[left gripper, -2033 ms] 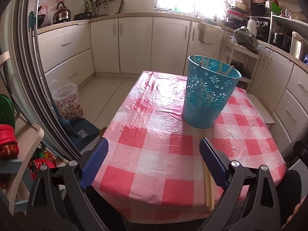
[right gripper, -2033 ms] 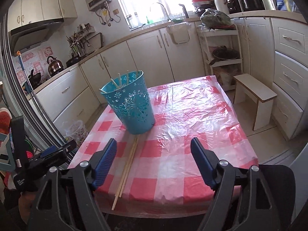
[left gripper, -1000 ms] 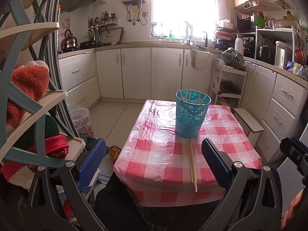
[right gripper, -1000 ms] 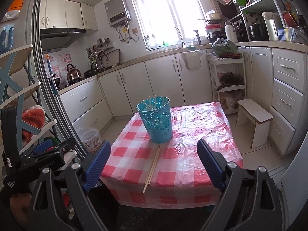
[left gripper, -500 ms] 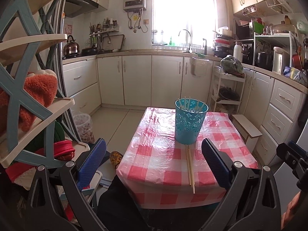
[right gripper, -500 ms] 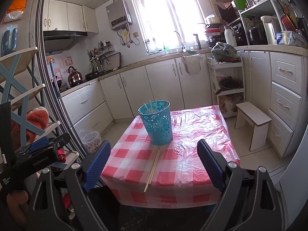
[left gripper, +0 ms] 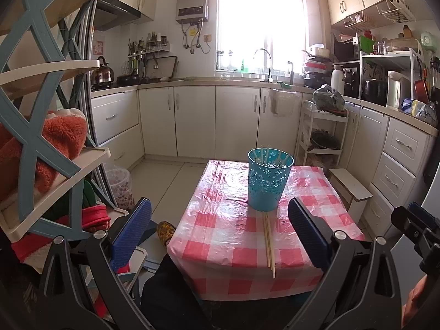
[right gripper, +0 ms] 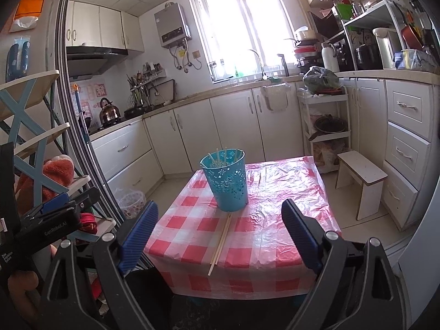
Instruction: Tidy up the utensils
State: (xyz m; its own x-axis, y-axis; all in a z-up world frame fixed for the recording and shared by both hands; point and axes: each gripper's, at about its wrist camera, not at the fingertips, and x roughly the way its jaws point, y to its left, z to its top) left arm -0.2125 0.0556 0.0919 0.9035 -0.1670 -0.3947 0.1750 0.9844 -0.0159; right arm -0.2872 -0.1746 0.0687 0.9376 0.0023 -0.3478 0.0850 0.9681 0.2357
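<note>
A teal perforated basket (left gripper: 268, 181) (right gripper: 227, 181) stands upright on the small table with the red-checked cloth (left gripper: 220, 231) (right gripper: 264, 236), with several chopsticks sticking out of its top. A pair of light wooden chopsticks (left gripper: 269, 243) (right gripper: 220, 243) lies flat on the cloth, running from the basket's foot to the near table edge. My left gripper (left gripper: 218, 231) and my right gripper (right gripper: 220, 232) are both open and hold nothing. Both hover well back from the table, short of its near edge.
A blue-and-cream shelf rack (left gripper: 41, 143) with orange plush stands close on the left. A patterned waste bin (left gripper: 119, 187) sits on the floor beside it. A low wooden stool (right gripper: 363, 181) stands right of the table. Cabinets (left gripper: 217, 121) line the far walls.
Both grippers have drawn back and up from the table, so the basket and loose chopsticks look smaller and farther. The basket and chopsticks have not moved. Both grippers stayed open.
</note>
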